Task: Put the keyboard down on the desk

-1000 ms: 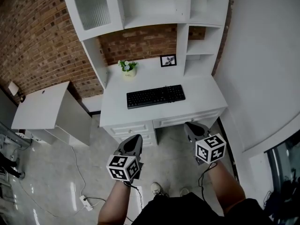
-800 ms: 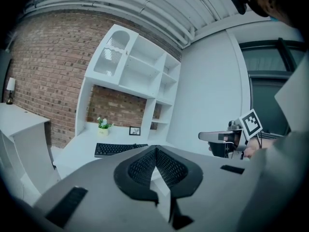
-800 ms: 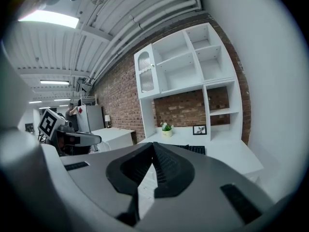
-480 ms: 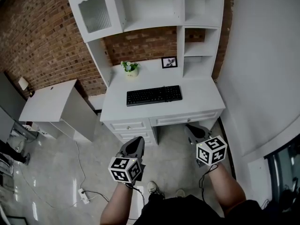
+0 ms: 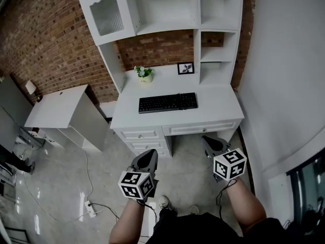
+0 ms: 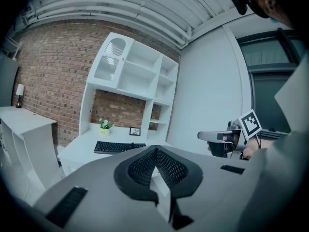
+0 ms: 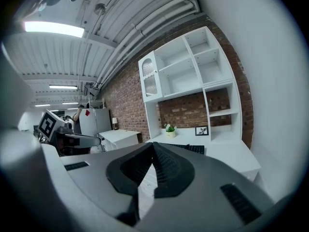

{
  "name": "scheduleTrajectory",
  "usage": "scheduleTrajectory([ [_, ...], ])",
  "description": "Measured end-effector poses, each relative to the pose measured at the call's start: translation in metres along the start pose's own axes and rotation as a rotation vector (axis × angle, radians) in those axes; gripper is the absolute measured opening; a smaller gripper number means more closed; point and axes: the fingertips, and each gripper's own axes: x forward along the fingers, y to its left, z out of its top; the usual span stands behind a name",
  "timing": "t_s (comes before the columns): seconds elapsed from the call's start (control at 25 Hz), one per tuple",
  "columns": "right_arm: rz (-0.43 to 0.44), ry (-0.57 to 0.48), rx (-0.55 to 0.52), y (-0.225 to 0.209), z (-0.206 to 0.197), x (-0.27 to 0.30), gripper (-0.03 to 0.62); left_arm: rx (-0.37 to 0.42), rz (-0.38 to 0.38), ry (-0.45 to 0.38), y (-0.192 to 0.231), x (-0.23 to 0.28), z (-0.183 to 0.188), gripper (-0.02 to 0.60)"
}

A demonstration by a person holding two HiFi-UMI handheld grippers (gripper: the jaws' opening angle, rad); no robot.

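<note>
A white shelf unit (image 5: pixel 162 6) rises against the brick wall (image 5: pixel 45 39) above a white bench (image 5: pixel 221 105). The black keyboard (image 5: pixel 168 102) lies flat on that bench, near its middle, with its long side parallel to the front edge. That is how the task wants it, though one moment cannot tell whether it was set there or never lifted. It looks like a slim, full-width slab with dark keys. By that look it should be light and stiff, with fairly smooth plastic and keys that would sink or pop under a pinch, so a hold at the two short ends or on the bare frame edge would suit better than one on the keys. The left hand-held gripper (image 5: pixel 149 155) and the right hand-held gripper (image 5: pixel 209 140) hang over the floor (image 5: pixel 66 187), well apart from the bench, each with its jaws pressed together on nothing. Behind the keyboard stand a small potted plant (image 5: pixel 144 73) and a little picture frame (image 5: pixel 186 68).
</note>
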Motion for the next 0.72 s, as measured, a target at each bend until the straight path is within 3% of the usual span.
scheduleTrajectory([
  [0.72,0.014,-0.004,-0.005,0.003,-0.003,-0.014,0.017,0.009,0.008,-0.008,-0.015,-0.01,-0.002,0.018],
])
